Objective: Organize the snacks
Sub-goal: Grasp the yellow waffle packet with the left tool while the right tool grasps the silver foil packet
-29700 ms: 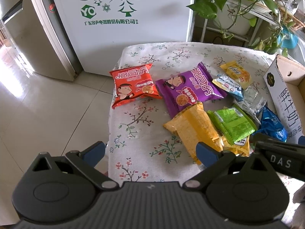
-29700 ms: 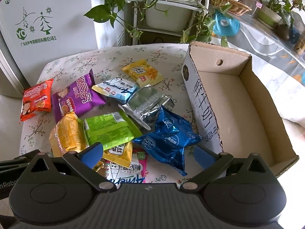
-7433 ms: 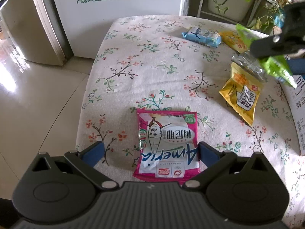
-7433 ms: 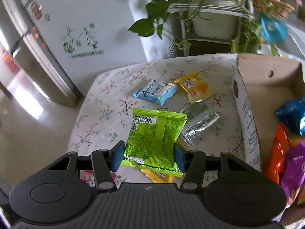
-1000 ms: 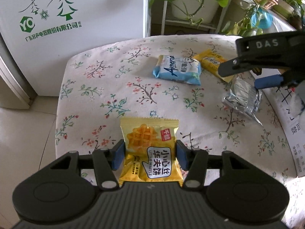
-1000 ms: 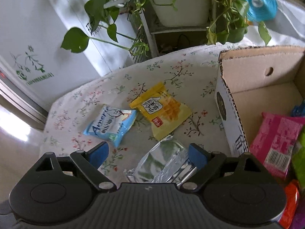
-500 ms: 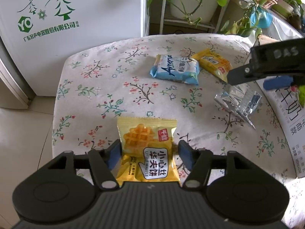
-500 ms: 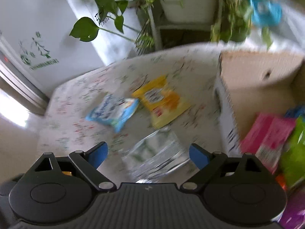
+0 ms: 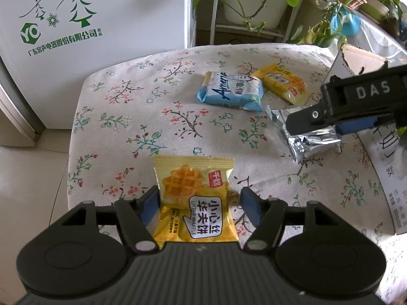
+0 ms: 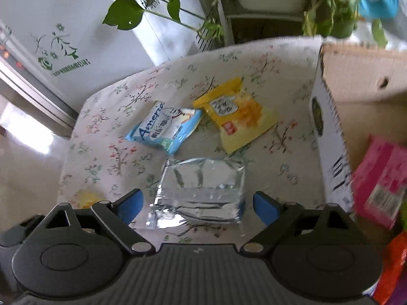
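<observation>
My left tool [image 9: 199,204] has just been opening, and the yellow waffle packet [image 9: 194,202] lies between its pads at lower centre of the left view, no longer pinched, flat on the flowered tabletop [image 9: 142,117]. I read that as a let-go near the front edge, not a pickup.

My right tool [image 10: 198,204] hangs spread wide over the silver foil packet [image 10: 202,190], pads well apart on either side, gripping nothing. That is the step in hand: line up on the foil. Next I judge it must come down, straddle the packet and squeeze, then carry it to the cardboard box [image 10: 328,132] at the right edge.

The foil packet is shiny, crinkled and puffy; I expect it may slip. Beyond it lie a blue packet [image 10: 164,128] and another yellow packet [image 10: 237,115], touching at one corner.
</observation>
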Available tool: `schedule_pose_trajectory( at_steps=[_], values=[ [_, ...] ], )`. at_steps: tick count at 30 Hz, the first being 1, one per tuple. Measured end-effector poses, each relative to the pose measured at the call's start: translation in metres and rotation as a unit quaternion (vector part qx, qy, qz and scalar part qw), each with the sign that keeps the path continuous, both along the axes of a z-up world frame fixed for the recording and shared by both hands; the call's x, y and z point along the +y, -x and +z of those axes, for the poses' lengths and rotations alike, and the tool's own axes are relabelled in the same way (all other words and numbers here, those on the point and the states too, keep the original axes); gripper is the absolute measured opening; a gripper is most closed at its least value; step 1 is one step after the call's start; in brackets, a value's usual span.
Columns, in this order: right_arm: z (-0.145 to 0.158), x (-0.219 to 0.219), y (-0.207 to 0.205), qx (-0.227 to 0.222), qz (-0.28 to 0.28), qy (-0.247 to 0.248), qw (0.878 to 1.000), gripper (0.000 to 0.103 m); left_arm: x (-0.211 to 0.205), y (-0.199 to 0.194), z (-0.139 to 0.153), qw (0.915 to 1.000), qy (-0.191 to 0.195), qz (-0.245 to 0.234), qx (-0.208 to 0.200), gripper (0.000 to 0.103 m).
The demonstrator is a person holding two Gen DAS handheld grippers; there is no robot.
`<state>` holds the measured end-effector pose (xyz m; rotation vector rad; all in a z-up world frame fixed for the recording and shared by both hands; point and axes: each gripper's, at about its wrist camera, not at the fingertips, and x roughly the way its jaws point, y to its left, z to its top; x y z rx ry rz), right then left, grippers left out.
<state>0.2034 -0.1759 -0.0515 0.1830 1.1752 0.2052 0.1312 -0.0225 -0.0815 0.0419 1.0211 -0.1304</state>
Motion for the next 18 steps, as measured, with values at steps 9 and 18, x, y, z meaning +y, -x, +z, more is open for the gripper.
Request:
schedule_pose_trajectory(
  at_steps=[9,18],
  values=[
    [-0.015,0.013,-0.004,0.008,-0.011,0.03,0.999,0.096,-0.01,-0.001,-0.005,1.0,-0.005,-0.007,0.0,0.09],
    [-0.025,0.03,-0.005,-0.002,-0.011,0.084,0.996,0.1,-0.017,0.0,-0.011,0.9999,-0.012,-0.01,-0.002,0.103]
  ],
)
